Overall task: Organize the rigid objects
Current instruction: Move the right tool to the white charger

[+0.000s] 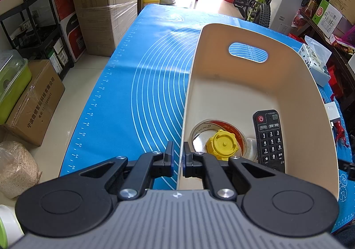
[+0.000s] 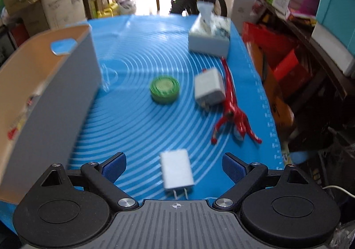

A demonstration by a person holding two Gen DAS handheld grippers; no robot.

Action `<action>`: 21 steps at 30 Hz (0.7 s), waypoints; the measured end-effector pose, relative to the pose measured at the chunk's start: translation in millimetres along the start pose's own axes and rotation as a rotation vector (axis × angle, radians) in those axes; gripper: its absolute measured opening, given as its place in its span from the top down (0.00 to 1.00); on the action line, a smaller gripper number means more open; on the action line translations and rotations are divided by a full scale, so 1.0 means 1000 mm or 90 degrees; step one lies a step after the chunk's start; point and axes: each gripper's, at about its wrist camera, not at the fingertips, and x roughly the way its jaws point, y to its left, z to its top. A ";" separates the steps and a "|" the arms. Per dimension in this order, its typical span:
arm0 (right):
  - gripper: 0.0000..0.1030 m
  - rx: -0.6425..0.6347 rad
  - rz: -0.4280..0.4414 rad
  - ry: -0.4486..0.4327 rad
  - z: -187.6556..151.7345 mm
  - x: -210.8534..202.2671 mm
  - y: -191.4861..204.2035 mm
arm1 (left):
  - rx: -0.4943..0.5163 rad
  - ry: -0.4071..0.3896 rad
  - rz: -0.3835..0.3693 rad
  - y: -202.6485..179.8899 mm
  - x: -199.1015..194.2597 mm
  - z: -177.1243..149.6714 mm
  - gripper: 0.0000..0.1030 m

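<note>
White charger: flat on blue mat, long axis toward the camera, prongs nearest; lies between the wide-apart fingers of the right gripper, untouched. Left gripper: clamped on cream bin wall.

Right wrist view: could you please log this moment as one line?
right tool: open | target: small white plug charger | left tool: gripping cream bin wall

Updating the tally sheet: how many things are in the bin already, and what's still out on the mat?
Done: tape roll, yellow cap and remote lie in the bin, whose wall the left hand-held gripper pinches. In hand: nothing; the right hand-held gripper is open over a white charger. Left: green lid, second charger, red figure.
</note>
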 end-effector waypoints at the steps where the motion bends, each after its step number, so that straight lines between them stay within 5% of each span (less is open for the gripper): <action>1: 0.10 0.001 0.001 0.003 -0.002 0.004 -0.002 | 0.001 0.000 0.001 0.000 0.000 0.000 0.90; 11: 0.21 -0.006 0.006 0.018 -0.009 0.031 -0.006 | 0.002 0.000 0.003 0.000 0.001 0.000 0.90; 17: 0.35 -0.011 0.012 0.012 -0.012 0.035 -0.007 | 0.001 0.000 0.003 0.000 0.001 0.000 0.90; 21: 0.55 -0.023 0.022 0.000 -0.014 0.032 -0.005 | 0.002 0.000 0.003 0.000 0.001 0.000 0.90</action>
